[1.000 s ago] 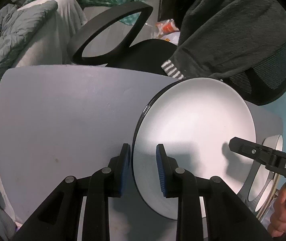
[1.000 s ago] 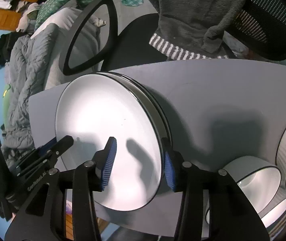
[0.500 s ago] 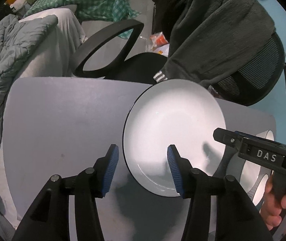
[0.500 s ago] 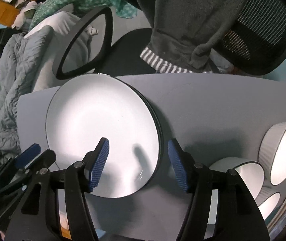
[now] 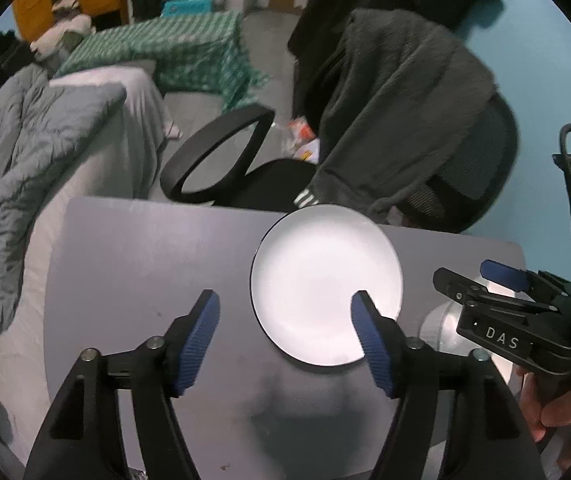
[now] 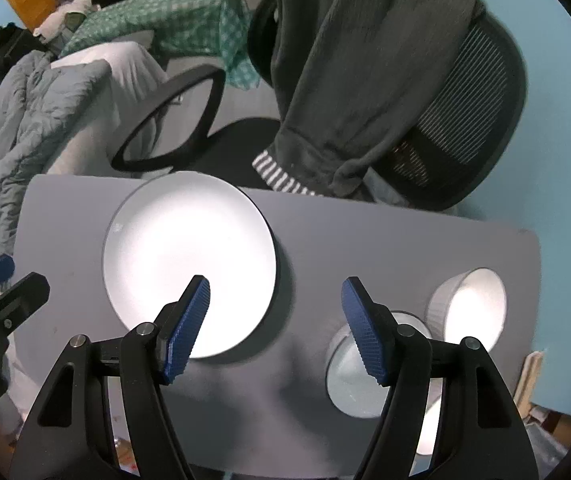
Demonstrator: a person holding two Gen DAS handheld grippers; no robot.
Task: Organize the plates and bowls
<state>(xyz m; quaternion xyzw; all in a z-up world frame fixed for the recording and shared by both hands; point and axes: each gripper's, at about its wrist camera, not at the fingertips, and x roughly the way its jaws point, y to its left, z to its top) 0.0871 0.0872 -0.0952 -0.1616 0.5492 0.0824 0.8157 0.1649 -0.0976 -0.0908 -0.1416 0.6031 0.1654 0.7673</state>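
Both tongs, left (image 5: 285, 336) and right (image 6: 275, 324), have just spread apart (nothing gripped) above the white plate (image 6: 189, 260).

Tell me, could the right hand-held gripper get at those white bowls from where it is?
Probably yes. The right hand-held gripper is open and empty above the grey table, and the white bowls sit just to its right with nothing lying between. The plate is off to the other side.

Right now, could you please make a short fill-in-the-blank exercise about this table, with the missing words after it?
1. The white plate lies flat on the grey ____.
2. Both tools, left and right, have their jaws ____.
3. The bowls stand to the ____ of the plate in the right wrist view.

Missing words: table; open; right
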